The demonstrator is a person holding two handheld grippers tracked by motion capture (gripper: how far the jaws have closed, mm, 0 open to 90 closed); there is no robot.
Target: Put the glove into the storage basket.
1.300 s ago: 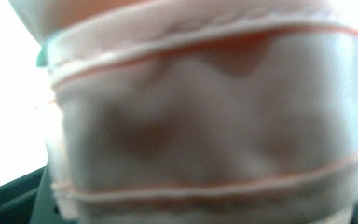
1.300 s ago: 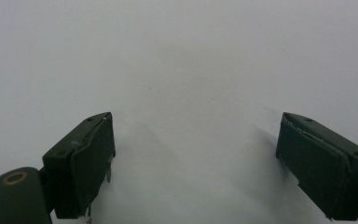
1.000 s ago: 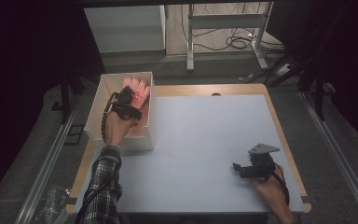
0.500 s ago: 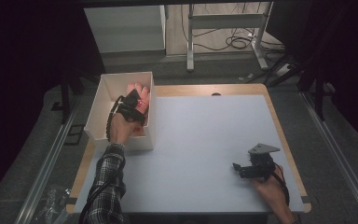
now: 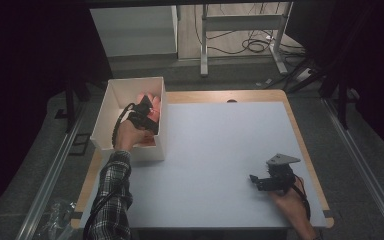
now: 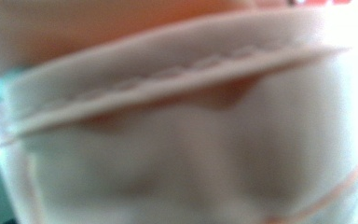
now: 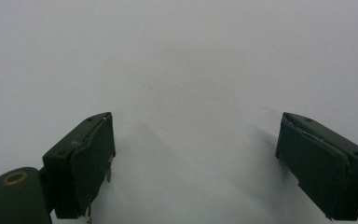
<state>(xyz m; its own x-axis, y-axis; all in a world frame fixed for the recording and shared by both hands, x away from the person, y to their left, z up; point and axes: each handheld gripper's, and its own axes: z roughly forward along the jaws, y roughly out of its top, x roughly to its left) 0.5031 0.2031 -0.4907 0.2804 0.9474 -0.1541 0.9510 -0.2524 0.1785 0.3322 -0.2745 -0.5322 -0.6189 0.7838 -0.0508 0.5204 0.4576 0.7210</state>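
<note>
Now left tongs (image 5: 152, 107) just opening over pink cloth (image 5: 147, 102) in white box (image 5: 111, 112), grip unclear; may snag, drag out. Right tongs (image 7: 193, 154) spread, idle on surface (image 5: 220, 150).

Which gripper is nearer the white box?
Left. The left gripper is inside the white box, over the pink cloth. The right gripper rests far across the table.
</note>
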